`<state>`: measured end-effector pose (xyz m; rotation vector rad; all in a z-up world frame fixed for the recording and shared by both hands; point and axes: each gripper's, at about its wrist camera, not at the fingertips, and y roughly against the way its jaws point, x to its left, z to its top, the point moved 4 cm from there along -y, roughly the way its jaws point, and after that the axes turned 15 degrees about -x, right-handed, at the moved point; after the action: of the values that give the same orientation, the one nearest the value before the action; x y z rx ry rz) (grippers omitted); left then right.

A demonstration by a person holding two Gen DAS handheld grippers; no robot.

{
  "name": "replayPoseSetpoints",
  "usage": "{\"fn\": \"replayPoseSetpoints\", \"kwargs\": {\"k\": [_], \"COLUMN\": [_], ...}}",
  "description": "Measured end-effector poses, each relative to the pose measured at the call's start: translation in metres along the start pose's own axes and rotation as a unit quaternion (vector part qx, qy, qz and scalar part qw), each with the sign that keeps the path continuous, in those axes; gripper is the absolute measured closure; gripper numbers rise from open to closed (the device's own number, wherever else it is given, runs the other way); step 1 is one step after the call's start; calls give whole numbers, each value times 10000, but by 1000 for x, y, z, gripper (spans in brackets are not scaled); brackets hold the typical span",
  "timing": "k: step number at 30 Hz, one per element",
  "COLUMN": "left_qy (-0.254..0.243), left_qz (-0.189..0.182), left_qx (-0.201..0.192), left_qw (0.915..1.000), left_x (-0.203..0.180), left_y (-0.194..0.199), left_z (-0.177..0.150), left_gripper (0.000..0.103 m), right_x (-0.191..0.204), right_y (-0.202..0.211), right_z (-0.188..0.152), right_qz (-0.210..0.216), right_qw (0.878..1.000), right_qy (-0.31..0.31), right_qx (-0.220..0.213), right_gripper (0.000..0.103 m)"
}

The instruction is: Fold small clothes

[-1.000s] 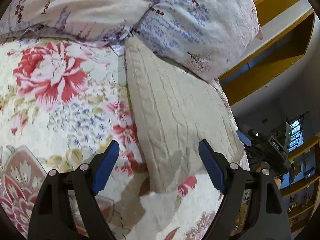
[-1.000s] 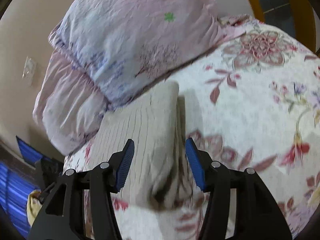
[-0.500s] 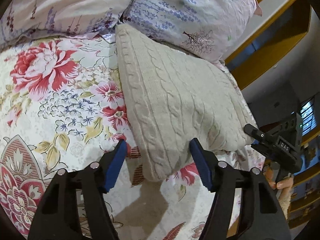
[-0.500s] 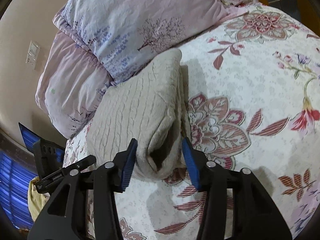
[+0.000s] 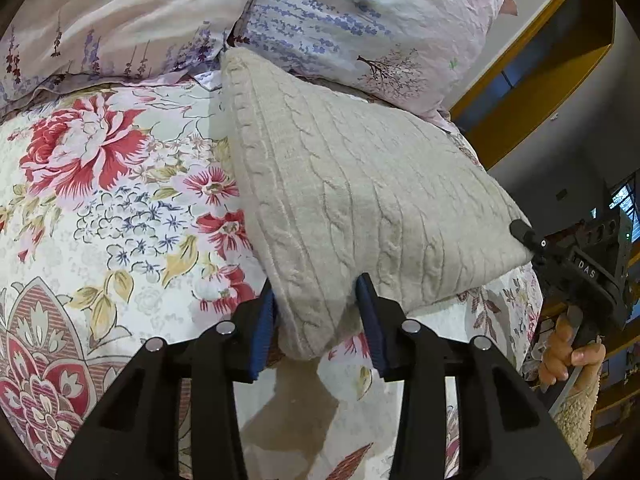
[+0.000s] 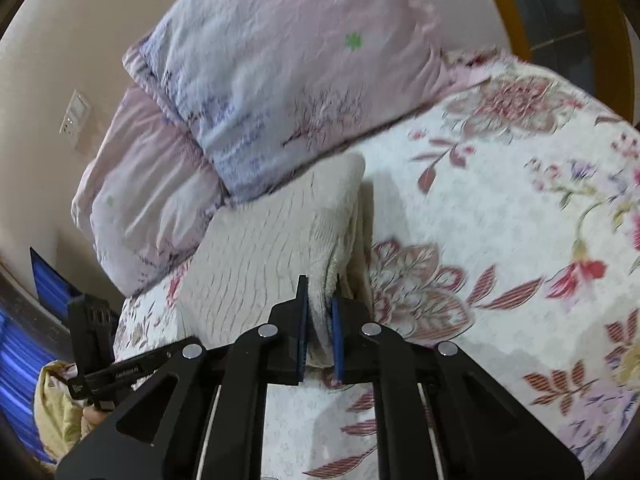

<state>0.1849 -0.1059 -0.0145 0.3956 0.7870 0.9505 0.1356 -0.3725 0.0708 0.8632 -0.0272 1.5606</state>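
A folded cream cable-knit sweater [image 5: 352,184] lies on the floral bedspread [image 5: 100,216], its far end against the pillows. My left gripper [image 5: 318,322] has its blue pads closed on the sweater's near left corner. In the right wrist view the same sweater [image 6: 260,264] shows, and my right gripper [image 6: 320,320] is shut on its near right corner, the knit pinched between the pads. The right gripper also shows at the sweater's right corner in the left wrist view [image 5: 532,240].
Two pale floral pillows [image 5: 360,12] lie at the head of the bed behind the sweater. A yellow wooden shelf frame [image 5: 532,76] stands beyond the bed. The bedspread [image 6: 500,220] stretches to the right. A wall with a switch plate [image 6: 74,116] is at left.
Both grippers moved in on the sweater's near corners and closed from open onto the knit. The right jaws narrowed the most.
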Motion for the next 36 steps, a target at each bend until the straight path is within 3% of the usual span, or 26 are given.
{"fn": "replayPoseSetpoints", "kwargs": {"k": [5, 8, 10, 12, 13, 17, 23, 24, 27, 31, 33, 35, 36], "left_qy": [23, 166, 270, 368, 394, 503, 744, 813, 953, 855, 807, 744, 727], "left_qz": [-80, -157, -203, -259, -273, -192, 23, 43, 19, 2, -7, 1, 8], "left_qx": [93, 146, 135, -16, -113, -280, -136, -101, -57, -111, -112, -63, -49], "left_qw": [9999, 9996, 9993, 9990, 9988, 9982, 9971, 9966, 9954, 9963, 9967, 9972, 9973], "left_x": [4, 8, 11, 13, 15, 18, 29, 32, 34, 30, 28, 27, 26], "left_y": [1, 1, 6, 14, 18, 17, -12, -18, -26, -29, -32, -37, -38], "left_z": [-7, -9, -6, 1, 6, 27, 43, 44, 49, 54, 54, 53, 51], "left_gripper": [67, 63, 56, 41, 32, 22, 22, 22, 21, 19, 19, 19, 18], "right_x": [-31, -37, -36, -36, -37, -36, -30, -27, -11, 4, -4, -22, -29], "right_y": [-22, -23, -20, -15, -13, -26, -82, -88, -96, -69, -73, -90, -94], "right_z": [-24, -25, -20, -10, -3, 19, 33, 32, 36, 62, 59, 38, 32], "right_qz": [-609, -491, -372, -286, -210, 69, -40, -32, -68, -62, -380, -887, -933], "right_qw": [9966, 9964, 9964, 9964, 9967, 9938, 9902, 9899, 9955, 9997, 9992, 9952, 9942], "right_qy": [-156, -367, -447, -577, -649, -1060, -1207, -1189, -663, -190, -100, -67, -138], "right_qx": [541, 580, 616, 550, 433, 321, 698, 775, 678, -153, -54, 410, 522], "right_gripper": [94, 93, 82, 59, 57, 54, 56, 74, 92, 93, 93, 93, 93]}}
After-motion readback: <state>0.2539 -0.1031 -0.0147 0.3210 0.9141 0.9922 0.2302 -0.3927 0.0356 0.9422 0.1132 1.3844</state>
